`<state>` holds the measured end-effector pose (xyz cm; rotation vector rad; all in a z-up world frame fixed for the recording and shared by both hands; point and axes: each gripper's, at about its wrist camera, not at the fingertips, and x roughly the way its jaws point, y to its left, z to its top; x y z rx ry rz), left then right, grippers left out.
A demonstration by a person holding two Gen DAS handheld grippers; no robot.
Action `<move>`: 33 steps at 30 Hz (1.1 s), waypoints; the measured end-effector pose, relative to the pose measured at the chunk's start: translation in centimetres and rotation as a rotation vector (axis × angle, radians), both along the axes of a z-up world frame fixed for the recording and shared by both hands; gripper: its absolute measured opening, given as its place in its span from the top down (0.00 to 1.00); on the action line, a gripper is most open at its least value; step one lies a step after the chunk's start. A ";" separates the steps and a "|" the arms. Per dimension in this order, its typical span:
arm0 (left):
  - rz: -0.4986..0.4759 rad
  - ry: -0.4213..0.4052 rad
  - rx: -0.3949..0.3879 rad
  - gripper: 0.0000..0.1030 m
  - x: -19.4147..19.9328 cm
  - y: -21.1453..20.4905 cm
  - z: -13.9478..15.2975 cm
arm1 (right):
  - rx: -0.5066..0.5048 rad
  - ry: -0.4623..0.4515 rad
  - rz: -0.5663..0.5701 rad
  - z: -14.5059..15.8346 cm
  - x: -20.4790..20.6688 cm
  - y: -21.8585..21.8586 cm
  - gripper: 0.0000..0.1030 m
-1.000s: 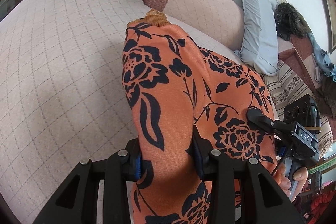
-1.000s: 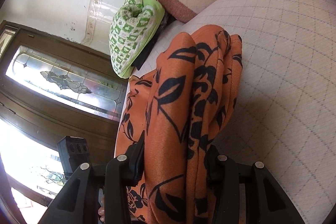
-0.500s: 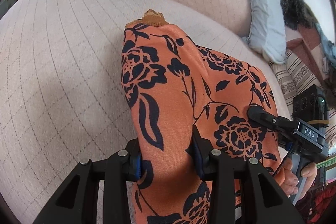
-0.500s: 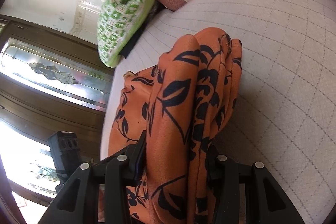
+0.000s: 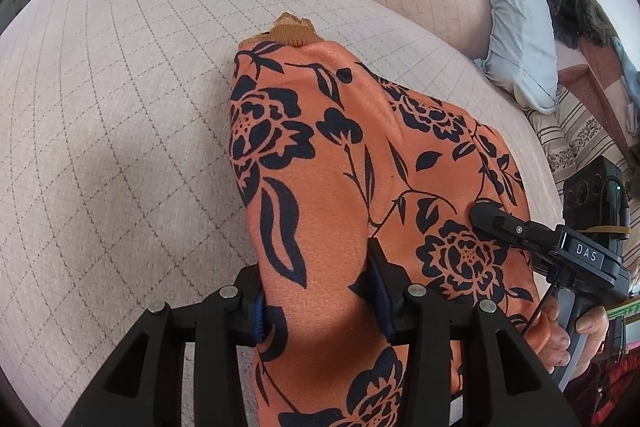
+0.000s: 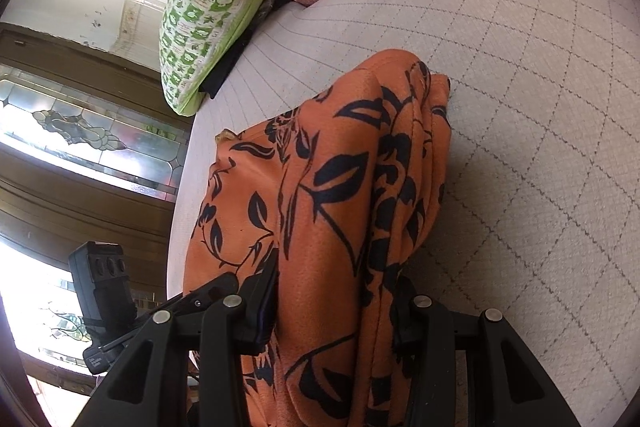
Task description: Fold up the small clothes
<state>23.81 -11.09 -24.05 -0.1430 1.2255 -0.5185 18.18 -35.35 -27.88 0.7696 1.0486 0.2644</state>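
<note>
- The sofa seat [image 5: 120, 147], a pale quilted cushion, carries the work; its backrest rises at the far side.
- The orange floral garment [image 5: 320, 187] lies bunched lengthwise across the middle of the seat, its ribbed brown collar [image 5: 294, 29] at the far end. Compared with a second ago, more of the cloth rests on the cushion and the far end sits lower, so the fold looks to be in the laying-down stage.
- A green patterned cushion [image 6: 200, 23] sits at the far left corner, well apart from the garment; a grey pillow [image 5: 516, 27] leans at the far right.
- The left tool [image 5: 316, 303] straddles the near fold of cloth, and its jaws are opening, which suggests a release is under way.
- The right tool [image 6: 336, 307] is clamped at a middling width on a thick gather of the garment, unchanged over the last second.
</note>
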 end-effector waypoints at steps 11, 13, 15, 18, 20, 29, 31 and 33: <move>-0.005 -0.010 0.039 0.47 0.3 -0.5 -0.8 | -0.035 0.035 0.002 -1.1 0.9 0.3 0.55; -0.004 -0.016 0.052 0.44 0.4 -0.7 -0.8 | -0.032 0.042 0.003 -1.4 1.0 0.2 0.54; -0.007 -0.021 0.059 0.44 0.4 -0.9 -0.8 | -0.029 0.045 0.004 -1.6 1.0 0.0 0.53; -0.009 -0.034 0.075 0.43 0.4 -1.3 -0.7 | -0.037 0.051 0.002 -1.8 1.2 0.0 0.51; -0.011 -0.040 0.082 0.43 0.3 -1.4 -0.6 | -0.034 0.053 0.001 -1.9 1.2 -0.1 0.49; 0.002 -0.073 0.145 0.27 0.4 -2.3 -0.6 | -0.064 0.052 0.009 -1.8 1.1 0.1 0.45; 0.008 -0.083 0.164 0.24 0.3 -2.5 -0.6 | -0.065 0.056 0.007 -1.8 1.2 0.2 0.44; 0.013 -0.092 0.180 0.21 0.3 -2.6 -0.5 | -0.072 0.060 0.003 -1.7 1.2 0.2 0.43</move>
